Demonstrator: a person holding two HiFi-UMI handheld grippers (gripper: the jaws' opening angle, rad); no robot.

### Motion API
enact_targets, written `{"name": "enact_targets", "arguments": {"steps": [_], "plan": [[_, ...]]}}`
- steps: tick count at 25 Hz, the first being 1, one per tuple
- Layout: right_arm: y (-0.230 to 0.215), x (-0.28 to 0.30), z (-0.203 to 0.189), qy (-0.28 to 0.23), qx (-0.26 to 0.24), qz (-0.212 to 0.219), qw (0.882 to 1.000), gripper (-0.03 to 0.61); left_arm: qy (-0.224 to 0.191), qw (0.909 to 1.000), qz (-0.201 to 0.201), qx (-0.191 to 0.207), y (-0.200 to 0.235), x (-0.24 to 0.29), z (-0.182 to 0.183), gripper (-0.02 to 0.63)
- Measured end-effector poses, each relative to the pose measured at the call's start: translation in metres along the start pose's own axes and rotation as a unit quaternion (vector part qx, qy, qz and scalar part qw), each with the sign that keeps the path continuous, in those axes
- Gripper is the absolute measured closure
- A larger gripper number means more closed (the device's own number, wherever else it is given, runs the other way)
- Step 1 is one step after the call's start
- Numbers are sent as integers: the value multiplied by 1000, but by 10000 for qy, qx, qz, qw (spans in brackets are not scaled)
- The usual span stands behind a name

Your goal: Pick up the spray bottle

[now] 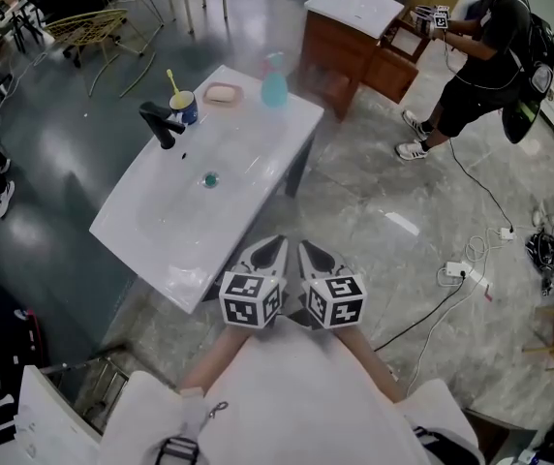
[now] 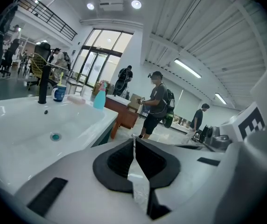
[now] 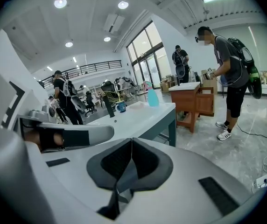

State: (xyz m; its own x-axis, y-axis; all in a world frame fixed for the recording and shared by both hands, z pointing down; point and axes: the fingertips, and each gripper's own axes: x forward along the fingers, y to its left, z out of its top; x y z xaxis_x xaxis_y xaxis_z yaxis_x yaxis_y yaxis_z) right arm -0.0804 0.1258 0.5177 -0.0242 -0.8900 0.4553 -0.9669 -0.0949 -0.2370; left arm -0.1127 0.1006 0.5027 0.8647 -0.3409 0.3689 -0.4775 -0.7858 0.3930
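White glossy rectangular washbasin (image 1: 161, 231) lies slantwise across the middle of the head view, on a grey stone floor (image 1: 384, 211). At its far edge the pale turquoise plastic spray bottle (image 1: 274, 83) stands upright, just beside an oval pink soap dish (image 1: 223, 93). Further left are a blue mug (image 1: 184, 106) with a yellow-handled brush in it and a black angular tap (image 1: 161, 122). A small teal drain plug (image 1: 210, 179) sits in the bowl. Two forearms (image 1: 211, 364) reach forward side by side from the bottom edge. The left gripper (image 1: 279, 244) and right gripper (image 1: 305, 248) are close together beside the basin's near right edge, well apart from the bottle. A person in dark clothes (image 1: 480, 66) stands by a brown wooden cabinet with a white top (image 1: 353, 27).

From the left gripper view, its dark pads are pressed together with nothing between them. The bottle shows at upper left, on the far rim beyond the bowl.

From the right gripper view, its jaws also meet in a thin line, empty. The left gripper's body runs alongside at the left. The bottle stands small at the basin's far end, above the jaw tips.
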Motion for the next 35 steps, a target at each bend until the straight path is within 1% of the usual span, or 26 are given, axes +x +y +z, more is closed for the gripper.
{"name": "enact_targets", "arguments": {"steps": [5, 9, 14, 16, 20, 27, 35], "plan": [[3, 5, 3, -14, -53, -33, 10000, 551, -43, 10000, -17, -80, 8, 0, 5, 578], [2, 6, 7, -4, -96, -57, 9999, 551, -111, 9999, -40, -43, 8, 1, 13, 578], [4, 5, 14, -197, -176, -180, 9995, 551, -271, 9996, 49, -53, 14, -6, 17, 578], [4, 5, 13, -202, -140, -216, 9995, 551, -248, 9996, 56, -75, 16, -6, 14, 578], [-1, 9, 13, -173, -179, -199, 9995, 551, -211, 9996, 83, -149, 17, -2, 13, 578], [-16, 22, 21, -159, -204, -130, 9996, 551, -173, 9994, 252, -162, 23, 13, 15, 578], [-37, 54, 39, -141, -286, 128, 9994, 551, -156, 9982, 539, -202, 39, 45, 28, 578]]}}
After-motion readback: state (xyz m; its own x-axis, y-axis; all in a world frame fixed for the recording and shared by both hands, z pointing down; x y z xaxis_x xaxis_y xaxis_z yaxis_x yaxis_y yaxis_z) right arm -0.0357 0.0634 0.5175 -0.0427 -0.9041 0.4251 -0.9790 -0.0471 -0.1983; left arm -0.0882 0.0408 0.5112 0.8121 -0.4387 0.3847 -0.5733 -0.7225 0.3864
